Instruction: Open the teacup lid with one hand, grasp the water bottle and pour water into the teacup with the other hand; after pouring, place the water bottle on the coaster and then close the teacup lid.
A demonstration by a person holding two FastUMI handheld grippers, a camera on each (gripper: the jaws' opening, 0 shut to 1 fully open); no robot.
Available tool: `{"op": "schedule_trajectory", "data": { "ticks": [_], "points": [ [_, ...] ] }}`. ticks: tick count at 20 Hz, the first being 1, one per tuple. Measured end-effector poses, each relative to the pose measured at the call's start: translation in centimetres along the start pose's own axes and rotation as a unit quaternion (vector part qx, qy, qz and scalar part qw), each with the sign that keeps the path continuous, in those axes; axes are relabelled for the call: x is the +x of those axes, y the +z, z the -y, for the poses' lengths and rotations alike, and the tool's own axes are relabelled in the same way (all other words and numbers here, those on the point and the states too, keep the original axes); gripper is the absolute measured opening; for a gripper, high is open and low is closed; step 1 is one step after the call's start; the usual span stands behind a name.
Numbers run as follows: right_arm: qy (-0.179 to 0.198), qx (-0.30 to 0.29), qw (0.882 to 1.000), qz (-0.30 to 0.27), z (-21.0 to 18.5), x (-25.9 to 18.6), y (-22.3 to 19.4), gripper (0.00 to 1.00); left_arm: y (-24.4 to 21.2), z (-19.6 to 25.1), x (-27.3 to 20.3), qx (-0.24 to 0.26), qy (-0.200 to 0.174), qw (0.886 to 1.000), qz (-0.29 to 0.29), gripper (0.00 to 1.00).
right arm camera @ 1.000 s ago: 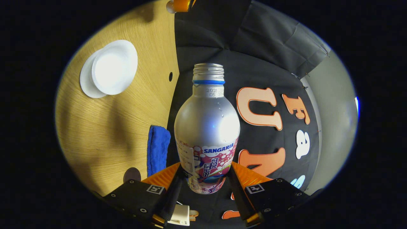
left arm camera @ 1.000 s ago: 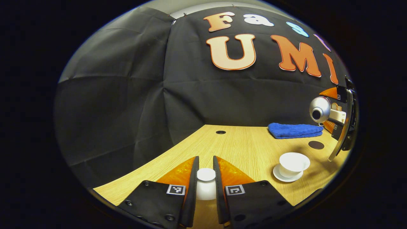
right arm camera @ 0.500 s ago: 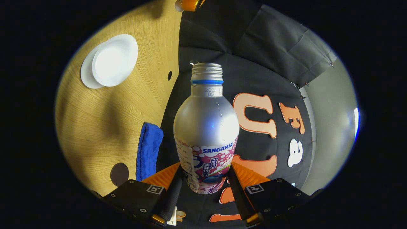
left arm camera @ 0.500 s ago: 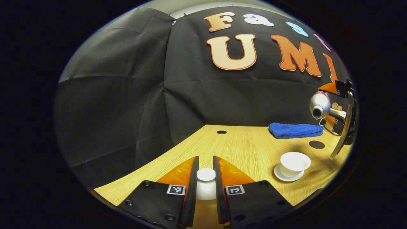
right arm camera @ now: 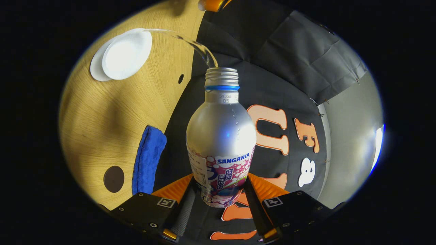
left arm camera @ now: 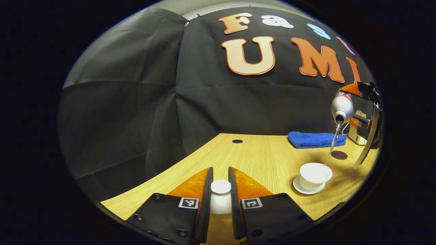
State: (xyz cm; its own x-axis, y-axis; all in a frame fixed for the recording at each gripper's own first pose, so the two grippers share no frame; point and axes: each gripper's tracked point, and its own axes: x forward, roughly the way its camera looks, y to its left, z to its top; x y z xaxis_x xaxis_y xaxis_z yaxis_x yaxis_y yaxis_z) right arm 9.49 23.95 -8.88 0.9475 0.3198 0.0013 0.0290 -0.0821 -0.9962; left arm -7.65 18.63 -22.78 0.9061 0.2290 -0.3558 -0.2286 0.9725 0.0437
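Left gripper (left arm camera: pixel 220 204): narrowly set, both fingers pressed on the white lid (left arm camera: pixel 220 194), which is held low over the table (left arm camera: pixel 259 160), near its front edge and well apart from the cup. Right gripper (right arm camera: pixel 218 207): clamped on the lower, labelled body of the bottle (right arm camera: pixel 221 136); in the left gripper view the same gripper (left arm camera: pixel 366 115) is seen at the far right, raised above the table. Bottle: silver, uncapped, blue ring at the neck, tilted mouth-down toward the cup (left arm camera: pixel 315 174). Water (right arm camera: pixel 184 39): a thin stream is seen leaving the bottle mouth and arcing to the cup's rim; in the left gripper view the stream (left arm camera: pixel 332 144) is seen falling at a slant from the bottle (left arm camera: pixel 341 108) into the cup. Cup: white, lid off, seated on a white saucer (left arm camera: pixel 306 189) on the table. Coaster (left arm camera: pixel 339 154): dark, round, bare, laid just beyond the cup and below the bottle. Cloth (left arm camera: pixel 315 139): blue, folded, laid at the table's back edge beside the coaster. Table: light wood grain, a small dark hole (left arm camera: pixel 237 141) noted near the back edge.
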Motion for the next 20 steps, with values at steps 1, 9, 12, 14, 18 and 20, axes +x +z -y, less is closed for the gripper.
{"op": "schedule_trajectory", "data": {
  "ticks": [1, 9, 12, 14, 18, 20],
  "points": [
    [-0.001, -0.004, 1.000, -0.001, 0.2, 0.0, -0.1, 0.78, 0.0, 0.0, 0.0, 0.001, 0.000, 1.000, 0.000, 0.32],
    [-0.020, -0.027, 0.999, 0.013, 1.6, 0.6, -0.7, 0.78, 0.0, 0.0, 0.1, 0.003, -0.001, 1.000, 0.002, 0.32],
    [-0.034, -0.036, 0.999, 0.017, 2.7, 1.0, -0.9, 0.78, 0.0, -0.1, 0.1, 0.004, -0.001, 1.000, 0.005, 0.31],
    [-0.044, -0.044, 0.998, 0.019, 3.4, 1.0, -0.9, 0.78, 0.0, -0.1, 0.1, 0.003, -0.002, 1.000, 0.007, 0.31],
    [-0.057, -0.056, 0.997, 0.022, 4.2, 1.4, -1.1, 0.78, 0.1, 0.0, 0.1, 0.002, -0.004, 1.000, 0.007, 0.31],
    [-0.064, -0.065, 0.996, 0.024, 4.5, 1.5, -1.0, 0.78, 0.0, 0.0, 0.1, 0.003, -0.005, 1.000, 0.007, 0.31]
  ]
}}
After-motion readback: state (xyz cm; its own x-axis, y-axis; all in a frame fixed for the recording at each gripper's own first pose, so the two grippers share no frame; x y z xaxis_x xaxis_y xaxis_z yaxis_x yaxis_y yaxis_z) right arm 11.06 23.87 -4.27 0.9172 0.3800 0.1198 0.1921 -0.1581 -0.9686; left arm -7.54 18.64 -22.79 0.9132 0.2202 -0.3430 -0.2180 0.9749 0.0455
